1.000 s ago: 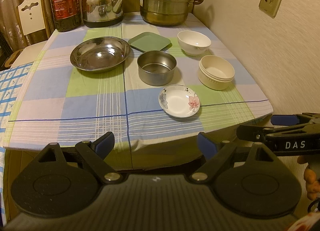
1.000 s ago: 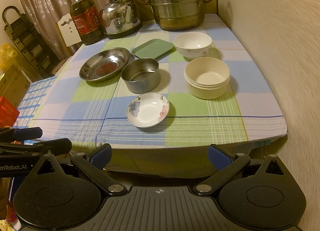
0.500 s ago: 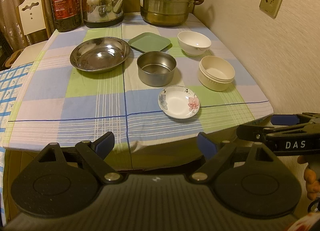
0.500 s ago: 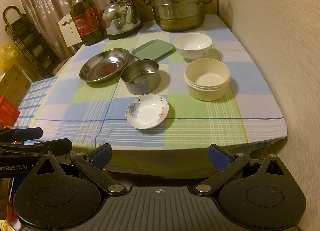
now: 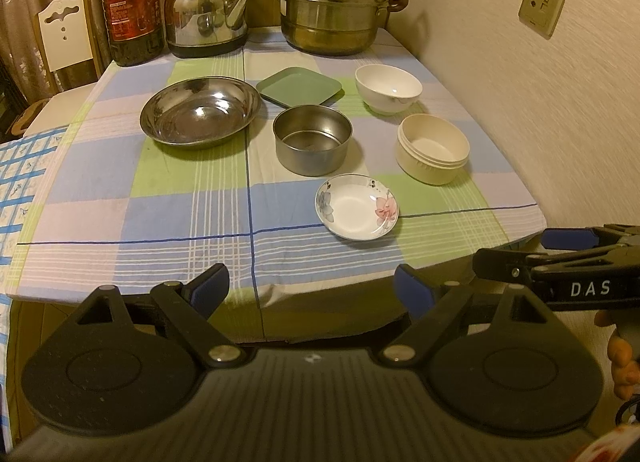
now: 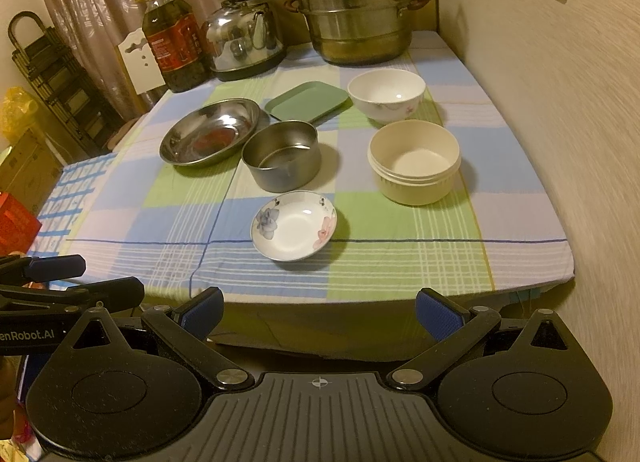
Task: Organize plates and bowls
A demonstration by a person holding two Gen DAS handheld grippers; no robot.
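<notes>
Both claws hung short of the table's near edge, left gripper [image 5: 311, 287] and right gripper [image 6: 319, 312], each spread wide and holding nothing. Leftmost on the cloth sat the steel basin [image 5: 201, 116], light, stiff, probably slick; its flared rim looked the place to pinch. Next came the green plate [image 5: 299, 86], behind the straight-walled steel bowl [image 5: 312, 139]. Nearest lay the flowered dish [image 5: 357, 206], likely brittle, best taken by its lip. Rightmost stood the cream bowl [image 5: 433, 148] and white bowl [image 5: 389, 88].
</notes>
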